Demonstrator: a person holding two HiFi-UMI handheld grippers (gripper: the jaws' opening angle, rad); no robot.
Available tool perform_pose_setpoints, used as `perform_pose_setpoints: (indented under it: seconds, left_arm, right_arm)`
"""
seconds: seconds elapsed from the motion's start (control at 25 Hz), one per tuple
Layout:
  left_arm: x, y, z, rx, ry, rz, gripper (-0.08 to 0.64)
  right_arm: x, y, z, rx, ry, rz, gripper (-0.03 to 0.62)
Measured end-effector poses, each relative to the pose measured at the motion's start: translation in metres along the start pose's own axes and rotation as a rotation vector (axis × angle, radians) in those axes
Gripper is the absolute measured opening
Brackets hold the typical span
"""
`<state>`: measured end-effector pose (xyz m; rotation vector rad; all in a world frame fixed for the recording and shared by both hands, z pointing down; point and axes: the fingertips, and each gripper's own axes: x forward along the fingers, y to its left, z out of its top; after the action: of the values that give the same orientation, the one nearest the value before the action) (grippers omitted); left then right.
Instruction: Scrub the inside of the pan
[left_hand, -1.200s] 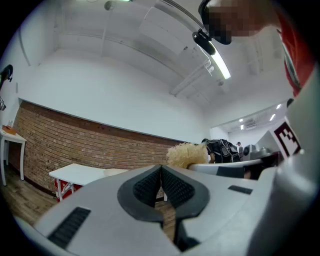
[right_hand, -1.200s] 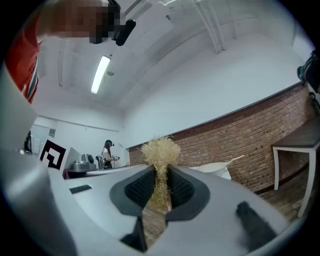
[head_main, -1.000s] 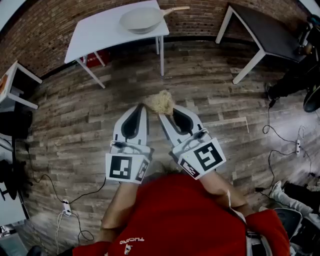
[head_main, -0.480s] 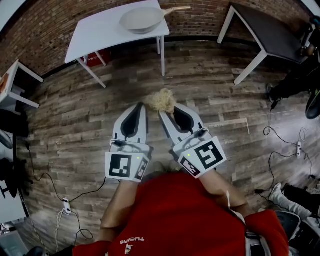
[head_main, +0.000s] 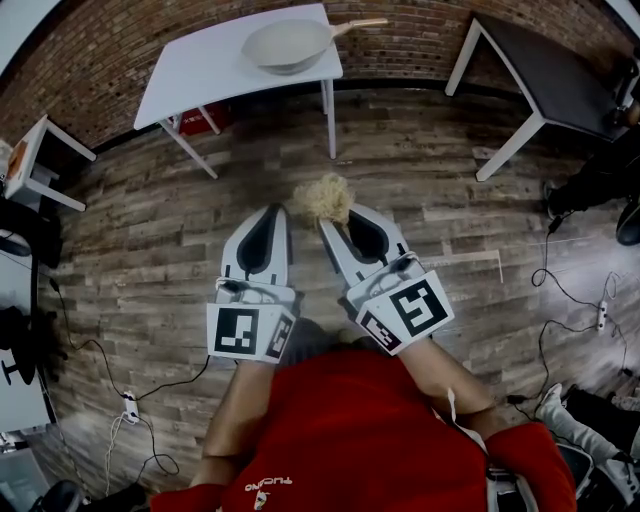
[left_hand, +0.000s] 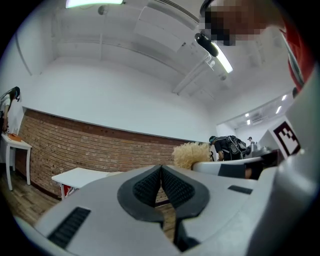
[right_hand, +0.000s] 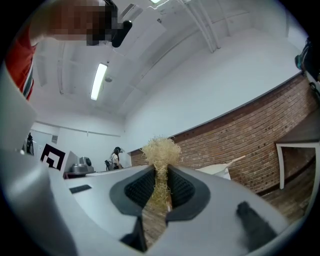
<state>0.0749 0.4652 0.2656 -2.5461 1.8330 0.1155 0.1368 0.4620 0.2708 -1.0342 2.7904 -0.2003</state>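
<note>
We see a white surface (head_main: 200, 70) by the brick wall (head_main: 120, 40), w/ the pan (head_main: 285, 45) on its right end, open side up, handle poking past the right edge. Wood-plank floor (head_main: 150, 250) below, w/ a red item (head_main: 205, 118) under the white surface. Right of it, a dark surface (head_main: 540, 60). Well in front & left of it, cables (head_main: 90, 352) + a power strip (head_main: 128, 408) lie on the floor.
</note>
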Motion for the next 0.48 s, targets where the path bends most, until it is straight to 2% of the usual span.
perform_pose_setpoints:
  seconds: [0.28,0.48]
  left_arm:
    - [0.033,0.014,-0.006,-0.005,0.007,0.016,0.015]
    - [0.068,0.04,-0.013,-0.002,0.005,0.007,0.015]
  right_arm:
    - [0.021,-0.031,0.0,-0.004,0.013,-0.003,0.075]
    - [0.054,-0.057,-0.006,-0.013,0.017,-0.016,0.075]
